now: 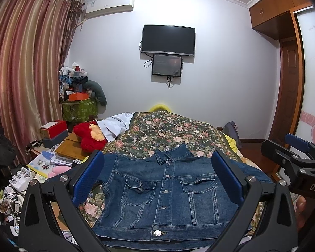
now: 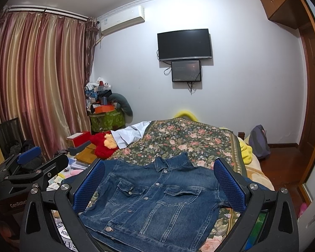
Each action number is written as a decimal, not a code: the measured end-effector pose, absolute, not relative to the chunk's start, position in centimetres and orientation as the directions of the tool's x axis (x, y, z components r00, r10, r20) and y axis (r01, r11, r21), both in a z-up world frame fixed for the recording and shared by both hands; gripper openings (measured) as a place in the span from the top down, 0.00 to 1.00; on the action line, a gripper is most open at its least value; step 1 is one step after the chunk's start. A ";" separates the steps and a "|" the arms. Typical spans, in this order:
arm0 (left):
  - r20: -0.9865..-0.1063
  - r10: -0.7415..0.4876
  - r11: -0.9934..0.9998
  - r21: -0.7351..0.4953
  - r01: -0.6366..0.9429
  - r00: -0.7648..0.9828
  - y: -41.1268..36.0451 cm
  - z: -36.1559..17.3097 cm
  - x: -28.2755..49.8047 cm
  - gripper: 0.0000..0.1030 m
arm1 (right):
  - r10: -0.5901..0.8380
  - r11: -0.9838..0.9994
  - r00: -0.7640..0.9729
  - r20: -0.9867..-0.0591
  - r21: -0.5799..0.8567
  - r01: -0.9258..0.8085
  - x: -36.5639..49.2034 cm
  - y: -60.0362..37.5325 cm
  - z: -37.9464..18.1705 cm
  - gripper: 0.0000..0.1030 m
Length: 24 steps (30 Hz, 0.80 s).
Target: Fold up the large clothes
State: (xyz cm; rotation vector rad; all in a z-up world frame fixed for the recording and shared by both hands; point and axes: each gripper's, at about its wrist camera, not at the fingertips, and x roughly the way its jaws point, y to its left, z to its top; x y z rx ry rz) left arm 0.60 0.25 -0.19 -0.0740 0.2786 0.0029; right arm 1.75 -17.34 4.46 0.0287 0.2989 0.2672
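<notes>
A dark blue denim jacket (image 1: 163, 191) lies flat, front up and buttoned, on the floral bedspread (image 1: 168, 132); its collar points away from me. It also shows in the right wrist view (image 2: 155, 201). My left gripper (image 1: 157, 168) hovers above the jacket's near hem, open and empty. My right gripper (image 2: 159, 176) hovers above the jacket too, open and empty. Each gripper shows at the edge of the other's view: the right one (image 1: 294, 153), the left one (image 2: 35, 159). The sleeves are partly hidden behind the blue pads.
A red plush toy (image 1: 90, 136) and a white garment (image 1: 115, 126) lie at the bed's far left. A cluttered side table (image 1: 58, 147) with boxes and books stands left of the bed. A backpack (image 2: 259, 141) sits on the wooden floor at right.
</notes>
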 end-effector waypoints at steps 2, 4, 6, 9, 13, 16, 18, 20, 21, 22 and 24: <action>-0.271 -0.007 0.997 -0.075 -0.014 0.963 0.3 -0.2 0.5 0.00 | 0.263 0.965 0.921 -0.285 0.067 -0.255 1.7 -17.4 4.5 0.00; -0.268 -0.007 0.997 -0.077 -0.015 0.964 0.5 -0.2 0.4 0.00 | 0.266 0.964 0.921 -0.284 0.067 -0.257 1.8 -17.4 4.5 0.00; -0.266 -0.006 0.997 -0.078 -0.015 0.964 0.6 -0.2 0.4 0.00 | 0.266 0.964 0.922 -0.280 0.067 -0.258 1.7 -17.4 4.6 0.00; -0.268 -0.006 0.997 -0.078 -0.016 0.963 0.6 -0.4 0.4 0.00 | 0.267 0.964 0.923 -0.278 0.067 -0.259 1.5 -17.7 4.5 0.00; -0.273 -0.003 0.997 -0.081 -0.019 0.962 0.6 -0.5 0.5 0.00 | 0.270 0.963 0.921 -0.280 0.071 -0.261 1.5 -17.6 4.4 0.00; -0.273 0.003 0.996 -0.081 -0.025 0.962 0.6 -0.5 0.5 0.00 | 0.271 0.963 0.921 -0.281 0.070 -0.262 1.5 -17.6 4.4 0.00; -0.277 0.005 0.996 -0.084 -0.029 0.961 0.8 -0.7 0.8 0.00 | 0.271 0.962 0.919 -0.286 0.070 -0.262 1.7 -17.6 4.3 0.00; -0.283 0.008 0.996 -0.087 -0.034 0.959 1.0 -0.8 1.1 0.00 | 0.272 0.962 0.917 -0.292 0.070 -0.263 2.0 -17.5 4.2 0.00; -0.284 0.010 0.995 -0.090 -0.037 0.959 1.1 -0.9 1.2 0.00 | 0.272 0.962 0.916 -0.295 0.069 -0.264 2.2 -17.4 4.2 0.00; -0.286 0.014 0.995 -0.092 -0.042 0.958 1.3 -1.0 1.5 0.00 | 0.271 0.962 0.915 -0.298 0.066 -0.263 2.4 -17.4 4.2 0.00; -0.290 0.021 0.994 -0.094 -0.050 0.957 1.6 -1.2 2.1 0.00 | 0.272 0.962 0.913 -0.303 0.062 -0.266 3.0 -17.1 4.1 0.00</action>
